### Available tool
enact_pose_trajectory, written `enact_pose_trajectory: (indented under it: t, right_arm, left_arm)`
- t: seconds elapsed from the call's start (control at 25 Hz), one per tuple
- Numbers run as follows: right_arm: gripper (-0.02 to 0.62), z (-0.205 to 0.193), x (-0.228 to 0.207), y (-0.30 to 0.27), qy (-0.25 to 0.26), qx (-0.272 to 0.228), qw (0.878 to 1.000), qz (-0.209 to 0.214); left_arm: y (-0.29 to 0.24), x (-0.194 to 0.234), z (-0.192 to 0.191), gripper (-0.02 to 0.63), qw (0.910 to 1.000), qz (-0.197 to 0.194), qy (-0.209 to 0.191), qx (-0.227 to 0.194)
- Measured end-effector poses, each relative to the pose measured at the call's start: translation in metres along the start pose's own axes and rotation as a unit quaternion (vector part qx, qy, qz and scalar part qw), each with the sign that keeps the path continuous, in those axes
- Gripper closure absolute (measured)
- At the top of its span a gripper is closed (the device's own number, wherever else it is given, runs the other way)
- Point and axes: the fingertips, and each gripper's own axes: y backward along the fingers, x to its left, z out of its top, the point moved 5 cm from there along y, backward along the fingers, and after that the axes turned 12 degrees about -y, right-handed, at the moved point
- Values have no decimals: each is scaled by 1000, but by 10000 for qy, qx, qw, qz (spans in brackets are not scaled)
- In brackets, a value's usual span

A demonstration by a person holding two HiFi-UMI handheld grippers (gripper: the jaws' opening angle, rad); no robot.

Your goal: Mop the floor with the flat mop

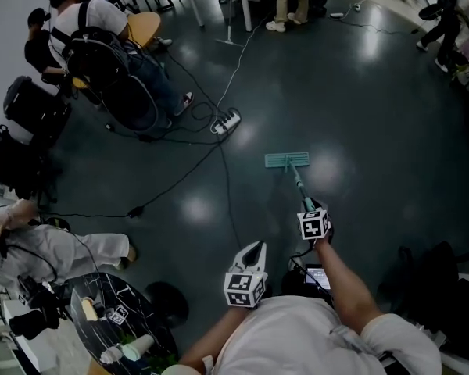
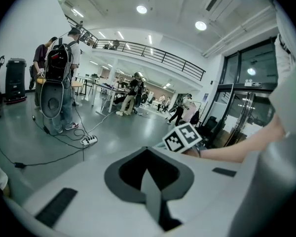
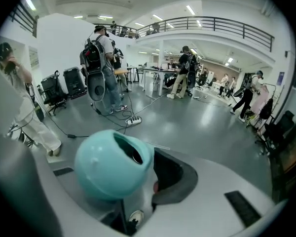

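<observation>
The flat mop's teal head (image 1: 287, 160) lies flat on the dark floor ahead of me, and its teal handle (image 1: 300, 186) slopes back to my right gripper (image 1: 313, 209), which is shut on it. In the right gripper view the handle's rounded teal end cap (image 3: 112, 163) fills the space between the jaws. My left gripper (image 1: 254, 246) hangs free left of the handle, shut with nothing in it. In the left gripper view its jaws (image 2: 149, 174) meet, and the right gripper's marker cube (image 2: 183, 137) shows just beyond.
A white power strip (image 1: 226, 121) with trailing black cables (image 1: 222, 170) lies left of the mop head. A person with a backpack stands at the far left (image 1: 102, 45); another person sits at the near left (image 1: 55, 248). A round black table (image 1: 117, 326) holds clutter. Desks line the back.
</observation>
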Motion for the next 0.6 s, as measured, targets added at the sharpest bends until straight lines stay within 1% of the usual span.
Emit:
enact_pose_trajectory:
  t: [0.2, 0.28, 0.32, 0.44, 0.6]
  right_arm:
    - [480, -63, 17, 100, 6, 438, 9990, 96]
    - [480, -79, 22, 134, 27, 584, 9982, 152]
    - [480, -86, 24, 146, 65, 630, 9978, 186]
    - [480, -105, 29, 164, 222, 693, 9971, 239]
    - [480, -113, 30, 163, 222, 663, 9974, 201]
  left_arm:
    - [10, -10, 10, 600, 9995, -249, 91, -161]
    - [16, -16, 20, 600, 9986, -420, 163, -293]
    - [18, -20, 23, 601, 9981, -486, 137, -362]
    - [22, -25, 19, 601, 9975, -567, 21, -416]
    - [24, -21, 5, 601, 9980, -544, 94, -319]
